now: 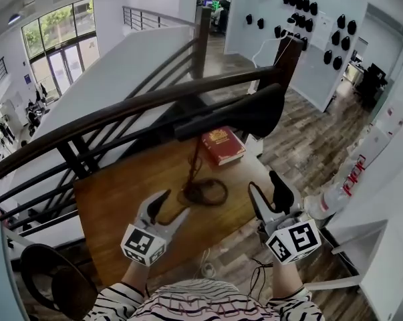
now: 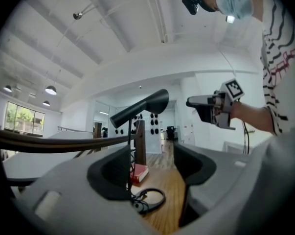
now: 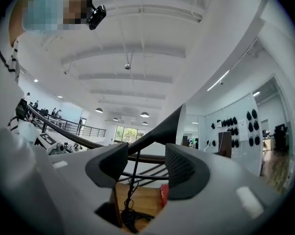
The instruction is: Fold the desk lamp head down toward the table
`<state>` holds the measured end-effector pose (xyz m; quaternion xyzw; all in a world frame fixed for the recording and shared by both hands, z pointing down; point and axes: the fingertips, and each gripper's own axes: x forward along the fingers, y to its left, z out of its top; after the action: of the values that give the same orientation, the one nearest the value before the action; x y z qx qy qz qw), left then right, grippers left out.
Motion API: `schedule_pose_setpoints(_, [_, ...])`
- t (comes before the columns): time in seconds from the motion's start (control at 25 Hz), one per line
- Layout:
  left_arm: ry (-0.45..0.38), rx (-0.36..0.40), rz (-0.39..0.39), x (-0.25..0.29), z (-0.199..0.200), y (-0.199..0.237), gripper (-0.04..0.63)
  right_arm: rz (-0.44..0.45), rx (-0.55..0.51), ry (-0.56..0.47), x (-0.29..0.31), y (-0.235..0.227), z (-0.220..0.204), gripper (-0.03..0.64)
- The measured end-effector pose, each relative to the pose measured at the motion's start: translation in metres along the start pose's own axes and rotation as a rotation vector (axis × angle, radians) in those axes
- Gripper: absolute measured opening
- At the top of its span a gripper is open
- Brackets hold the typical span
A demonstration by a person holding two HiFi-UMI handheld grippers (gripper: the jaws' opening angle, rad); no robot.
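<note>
A black desk lamp stands on the wooden table [image 1: 121, 212]. Its long cone-shaped head [image 1: 248, 116] is raised on a thin stem [image 1: 196, 162] above a base ringed by coiled cable [image 1: 202, 191]. My left gripper [image 1: 171, 206] is open just left of the base, with nothing between its fingers. The right gripper [image 1: 268, 196] hangs open at the table's right edge, also empty. In the left gripper view the lamp head [image 2: 145, 106] is ahead and above my jaws. In the right gripper view the lamp head [image 3: 167, 129] slants up just beyond the jaws.
A red book [image 1: 221, 146] lies behind the lamp base. A dark wooden railing [image 1: 121, 112] runs along the table's far side. A round black chair [image 1: 47, 273] stands at the lower left. The table ends close to the right gripper, over plank floor [image 1: 308, 146].
</note>
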<state>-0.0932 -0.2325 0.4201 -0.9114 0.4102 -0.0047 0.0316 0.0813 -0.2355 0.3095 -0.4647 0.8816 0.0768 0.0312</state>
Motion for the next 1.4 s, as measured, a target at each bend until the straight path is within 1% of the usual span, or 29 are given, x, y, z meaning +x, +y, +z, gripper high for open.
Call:
schedule_pose_setpoints(0.32, [0.004, 0.022, 0.028, 0.061, 0.0, 0.015, 0.272, 0.034, -0.126, -0.058, 0.033, -0.054, 0.041, 0.221])
schedule_pose_setpoints(0.6, [0.004, 0.036, 0.047, 0.1, 0.0, 0.029, 0.272, 0.06, -0.229, -0.093, 0.057, -0.086, 0.076, 0.219])
schedule_pose_setpoints(0.88, [0.017, 0.037, 0.076, 0.126, -0.011, 0.045, 0.273, 0.094, -0.325, -0.114, 0.081, -0.103, 0.097, 0.219])
schedule_pose_setpoints(1.08, [0.029, 0.023, 0.098, 0.139, -0.019, 0.054, 0.273, 0.115, -0.406, -0.135, 0.098, -0.109, 0.111, 0.213])
schedule_pose_setpoints(1.2, [0.032, 0.016, 0.101, 0.151, -0.023, 0.058, 0.273, 0.136, -0.448, -0.132, 0.108, -0.111, 0.11, 0.208])
schedule_pose_setpoints(1.32, [0.035, 0.013, 0.098, 0.163, -0.026, 0.061, 0.284, 0.159, -0.467, -0.121, 0.117, -0.112, 0.105, 0.207])
schedule_pose_setpoints(1.4, [0.042, 0.011, 0.097, 0.171, -0.027, 0.063, 0.291, 0.16, -0.482, -0.124, 0.121, -0.115, 0.104, 0.209])
